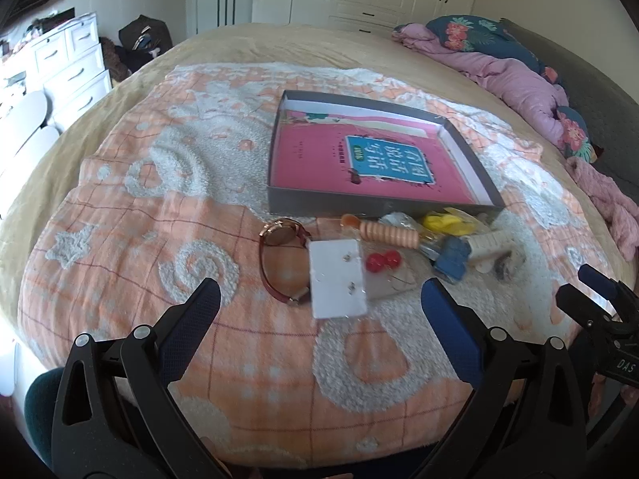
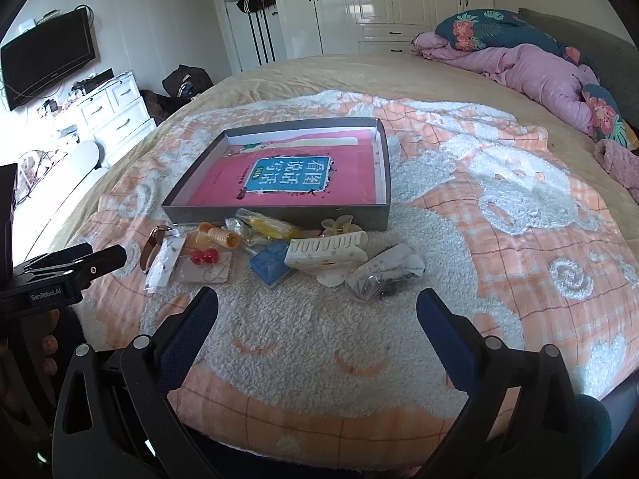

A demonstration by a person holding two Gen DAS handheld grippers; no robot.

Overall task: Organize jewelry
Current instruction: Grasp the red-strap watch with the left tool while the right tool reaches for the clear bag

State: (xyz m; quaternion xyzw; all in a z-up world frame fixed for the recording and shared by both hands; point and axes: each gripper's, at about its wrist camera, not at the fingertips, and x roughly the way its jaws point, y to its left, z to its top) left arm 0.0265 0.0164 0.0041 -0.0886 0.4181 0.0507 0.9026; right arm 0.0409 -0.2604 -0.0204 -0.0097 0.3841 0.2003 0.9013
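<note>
Bed under peach-and-white blanket. Shallow grey box on blanket, pink book inside. Jewelry heap just in front of box: cream hair claw, blue clip, watch with dark red strap, white earring card, red bead earrings. Left hand-held gripper released — nothing between jaws, hovering near card. Right hand-held gripper likewise released — empty.
</note>
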